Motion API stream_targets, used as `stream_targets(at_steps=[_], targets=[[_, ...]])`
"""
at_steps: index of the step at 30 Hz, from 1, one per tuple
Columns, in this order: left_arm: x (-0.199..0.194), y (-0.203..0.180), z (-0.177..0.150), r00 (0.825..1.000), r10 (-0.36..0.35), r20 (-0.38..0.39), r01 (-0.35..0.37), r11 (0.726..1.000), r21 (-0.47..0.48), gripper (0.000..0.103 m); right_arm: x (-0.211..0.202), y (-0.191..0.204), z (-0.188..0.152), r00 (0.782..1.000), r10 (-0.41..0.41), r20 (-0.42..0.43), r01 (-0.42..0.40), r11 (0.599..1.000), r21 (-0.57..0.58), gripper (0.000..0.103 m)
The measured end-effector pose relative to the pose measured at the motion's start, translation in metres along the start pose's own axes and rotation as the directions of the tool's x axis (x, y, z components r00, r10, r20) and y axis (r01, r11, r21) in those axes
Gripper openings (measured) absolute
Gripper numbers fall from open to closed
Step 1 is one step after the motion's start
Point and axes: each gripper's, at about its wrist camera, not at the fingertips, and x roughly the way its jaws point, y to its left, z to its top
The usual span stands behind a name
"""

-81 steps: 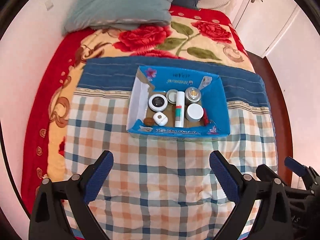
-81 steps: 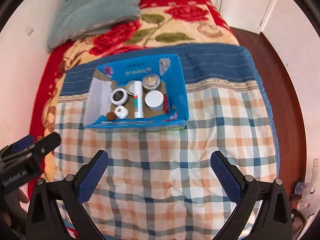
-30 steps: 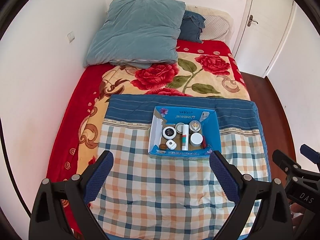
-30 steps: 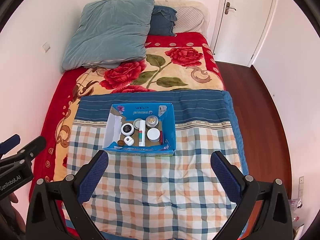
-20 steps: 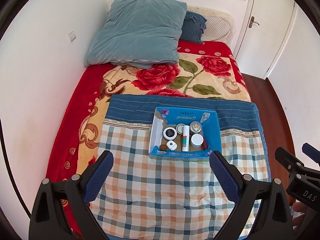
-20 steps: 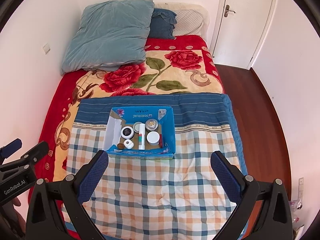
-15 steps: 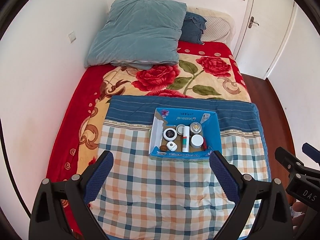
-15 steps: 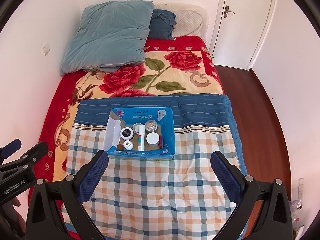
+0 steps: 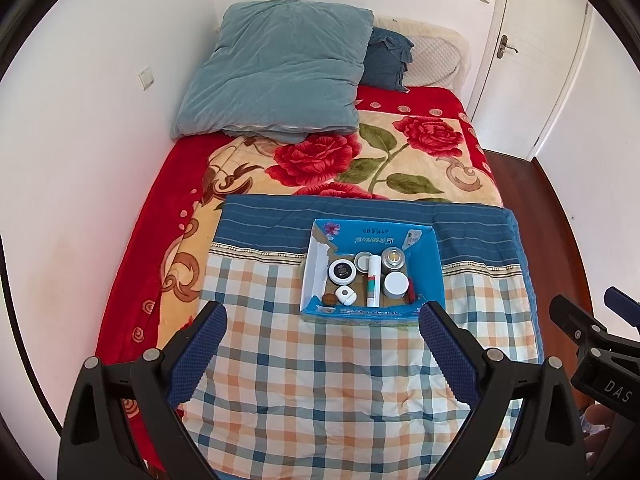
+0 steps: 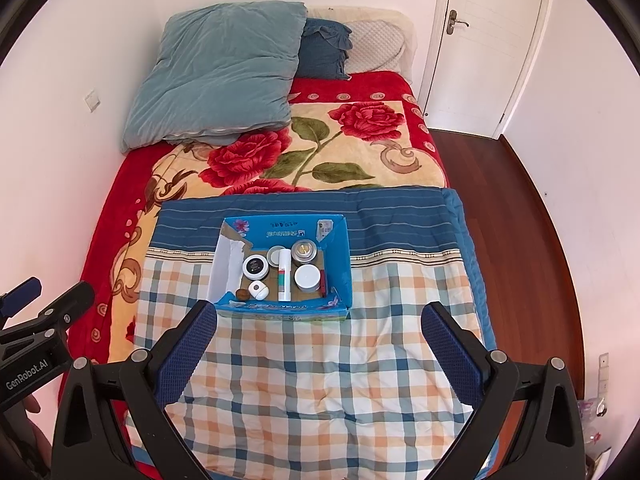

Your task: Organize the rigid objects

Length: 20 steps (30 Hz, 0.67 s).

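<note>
A bed (image 9: pixel 168 200) fills the middle of both views, with a rose blanket (image 9: pixel 400 160) across its upper half and a checked quilt (image 9: pixel 320 380) over the lower half. A large grey-blue pillow (image 9: pixel 280 68) lies at the upper centre.

The left gripper (image 9: pixel 322 344) stands at the bottom of the left wrist view, its two blue-padded fingers (image 9: pixel 200 348) spread wide, holding nothing and touching nothing. The right gripper (image 10: pixel 320 344) sits at the bottom of the right wrist view, spread just as wide and likewise empty; both hang over the quilt, well apart from the box.

A blue cardboard box (image 9: pixel 430 264) rests on the quilt at mid-frame, just above the fingertips in each view. Inside, a white tube (image 9: pixel 373 282) lies lengthwise down the middle. Right of it are a white-lidded jar (image 9: pixel 395 284) and, above that, a metal tin (image 9: pixel 394 258). Left of it sit a black-topped round case (image 9: pixel 341 271), a small grey lid (image 9: pixel 363 262), a small white round item (image 9: pixel 345 295) and a brown nut-like piece (image 9: pixel 329 299) in the lower left corner. A thin red item (image 9: pixel 411 290) lies along the right wall.
</note>
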Motion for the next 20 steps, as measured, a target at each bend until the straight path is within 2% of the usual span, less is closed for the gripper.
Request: stream_targets(at_steps=[20], targets=[[-0.0092,0.0016,0.0013,1.000,0.004,0.020,-0.004,1.000,0.004,0.098,-0.0039,-0.0023,0.0007,1.000,-0.002,0.005,0.002,1.000,0.001,0.103]])
